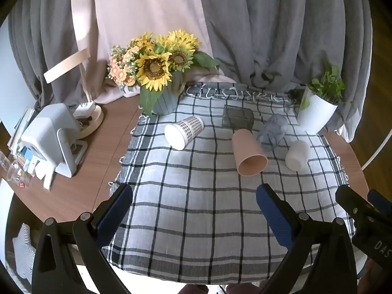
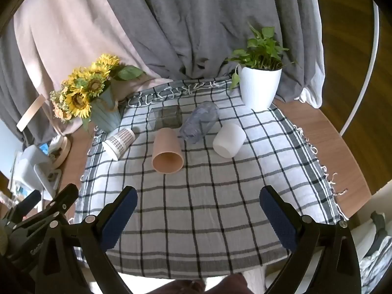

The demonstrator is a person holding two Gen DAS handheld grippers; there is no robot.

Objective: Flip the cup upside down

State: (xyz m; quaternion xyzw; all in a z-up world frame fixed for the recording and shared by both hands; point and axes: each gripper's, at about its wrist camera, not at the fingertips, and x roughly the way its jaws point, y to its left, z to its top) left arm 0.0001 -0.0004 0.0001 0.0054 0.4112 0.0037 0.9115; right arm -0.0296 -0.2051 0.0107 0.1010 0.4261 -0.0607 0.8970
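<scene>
- Pink cup: plain salmon-pink tumbler lying on its side on the checked cloth, open mouth toward the cameras, base pointing away. Its base end lies just in front of the dark box and beside the clear cup.
- Checked cup: white with a band of small dark checks, on its side at the left, near the flower pot.
- Clear cup: transparent, bluish, ribbed, on its side between the pink and white cups, a little farther back.
- White cup: plain matte white, on its side at the right, near the white plant pot.
- Dark box: smoky transparent square container behind the pink cup; its pose is unclear.
</scene>
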